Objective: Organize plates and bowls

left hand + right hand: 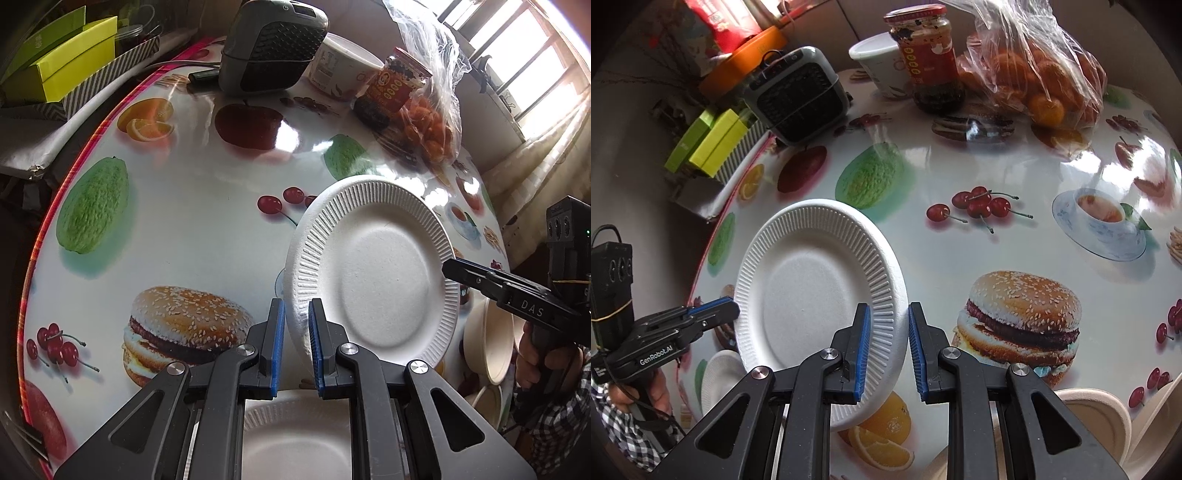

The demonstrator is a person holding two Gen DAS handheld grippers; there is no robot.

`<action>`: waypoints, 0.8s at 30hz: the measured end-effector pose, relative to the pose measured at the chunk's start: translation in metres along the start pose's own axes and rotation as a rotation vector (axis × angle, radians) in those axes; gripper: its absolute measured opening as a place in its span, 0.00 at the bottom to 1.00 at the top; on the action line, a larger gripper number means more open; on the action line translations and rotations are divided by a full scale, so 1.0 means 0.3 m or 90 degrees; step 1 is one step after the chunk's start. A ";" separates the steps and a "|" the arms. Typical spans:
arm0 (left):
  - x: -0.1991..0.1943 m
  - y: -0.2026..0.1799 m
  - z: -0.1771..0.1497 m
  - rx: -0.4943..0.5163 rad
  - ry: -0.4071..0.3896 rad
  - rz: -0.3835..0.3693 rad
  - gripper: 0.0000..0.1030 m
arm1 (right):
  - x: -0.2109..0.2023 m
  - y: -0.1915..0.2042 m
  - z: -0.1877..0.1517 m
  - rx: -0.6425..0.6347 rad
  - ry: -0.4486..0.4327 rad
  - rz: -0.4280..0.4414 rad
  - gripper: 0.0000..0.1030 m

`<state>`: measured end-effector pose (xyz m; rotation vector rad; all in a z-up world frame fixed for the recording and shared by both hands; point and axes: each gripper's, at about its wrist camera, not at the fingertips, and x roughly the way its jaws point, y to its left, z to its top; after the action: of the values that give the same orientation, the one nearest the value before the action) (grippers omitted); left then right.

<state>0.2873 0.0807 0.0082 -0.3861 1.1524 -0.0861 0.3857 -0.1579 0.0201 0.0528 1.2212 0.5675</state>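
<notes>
Both grippers meet on one white paper plate (373,273), which is raised above the table (207,229) and tilted. Left gripper (296,347): its blue-padded jaws straddle the plate's ribbed rim at the lower left edge, with the rim passing between the pads; a narrow gap remains visible on each side, so whether the pads actually press the rim cannot be told from this view. Right gripper (886,350): the jaws stand spread, with the plate's right rim entering the gap and lying against the left pad, while the right pad stands apart from it. In the left wrist view, the right gripper's tip (458,271) reaches the plate's right rim. In the right wrist view, the left gripper (724,312) touches the plate's left rim. A second plate (295,439) lies flat directly below the left gripper. Bowls (487,343) sit at the table edge, below the right gripper. At the far side of the table stand a grey heater (273,44), a white cup (343,66), a jar (395,88) and a bag of oranges (432,125).
</notes>
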 end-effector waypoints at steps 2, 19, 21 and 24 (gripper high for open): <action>-0.015 -0.001 -0.004 0.003 -0.004 0.001 0.13 | -0.012 0.007 -0.002 -0.002 -0.003 0.001 0.20; -0.149 0.026 -0.073 0.004 -0.040 0.005 0.13 | -0.089 0.123 -0.071 -0.027 -0.019 0.006 0.20; -0.161 0.033 -0.087 0.001 -0.042 0.008 0.13 | -0.096 0.140 -0.082 -0.032 -0.020 0.010 0.20; -0.179 0.045 -0.105 -0.003 -0.045 0.010 0.13 | -0.102 0.165 -0.103 -0.037 -0.020 0.012 0.20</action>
<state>0.2349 0.0993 0.0395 -0.3808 1.0855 -0.0557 0.3322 -0.1368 0.0522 0.0237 1.1739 0.6165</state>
